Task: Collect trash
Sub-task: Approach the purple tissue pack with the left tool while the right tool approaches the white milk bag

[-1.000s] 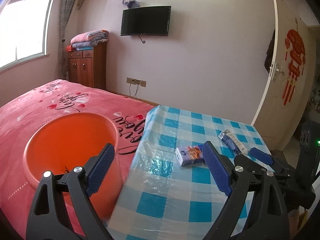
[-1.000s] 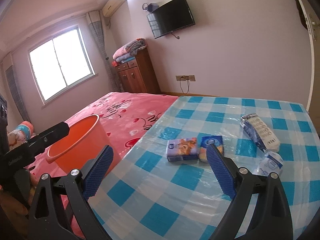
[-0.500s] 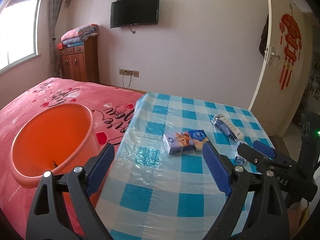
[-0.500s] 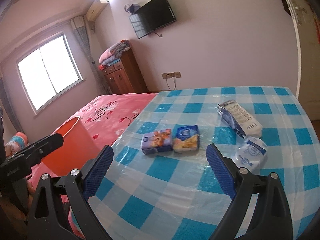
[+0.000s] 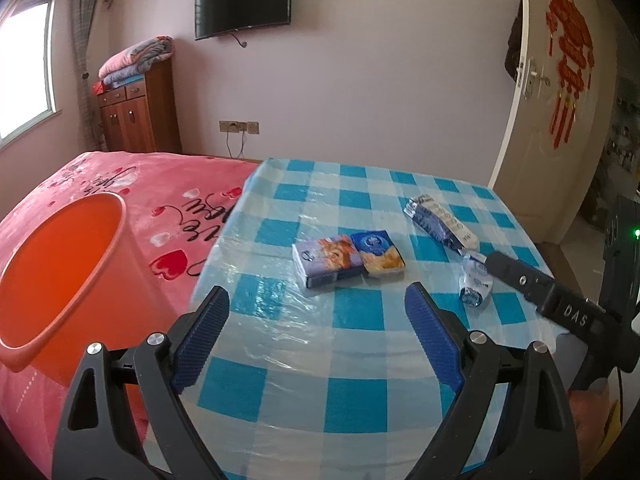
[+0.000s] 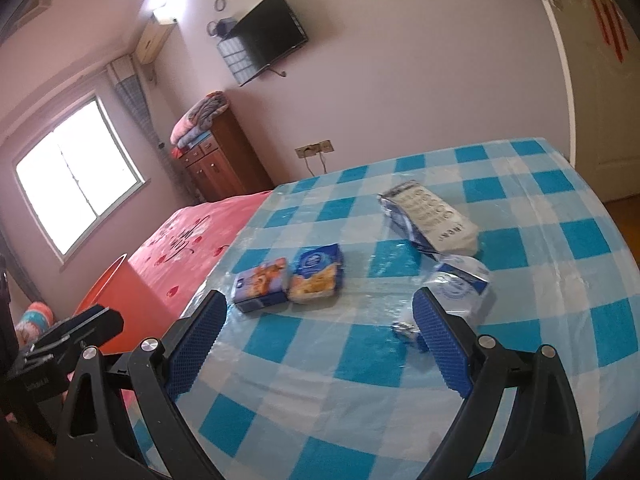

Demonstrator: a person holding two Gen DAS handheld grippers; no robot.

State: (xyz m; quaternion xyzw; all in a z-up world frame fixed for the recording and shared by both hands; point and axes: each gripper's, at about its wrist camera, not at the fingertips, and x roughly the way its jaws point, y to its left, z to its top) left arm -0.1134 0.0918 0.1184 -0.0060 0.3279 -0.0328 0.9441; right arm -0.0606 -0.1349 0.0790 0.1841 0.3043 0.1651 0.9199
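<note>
Beside the bucket [image 5: 60, 280], both the left gripper [image 5: 316, 334] and right gripper [image 6: 318, 336] gape wide, empty. Risk: the crumpled wrapper [image 6: 460, 288] slipping, or nudging the boxes [image 6: 288, 278] off the table [image 6: 360, 380].

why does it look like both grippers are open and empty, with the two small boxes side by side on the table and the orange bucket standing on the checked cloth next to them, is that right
Not quite. The orange bucket stands on the pink bedspread beside the table, not on the checked cloth; the left wrist view shows it. The rest holds: left gripper and right gripper are open and empty, and the two small boxes lie side by side.
</note>
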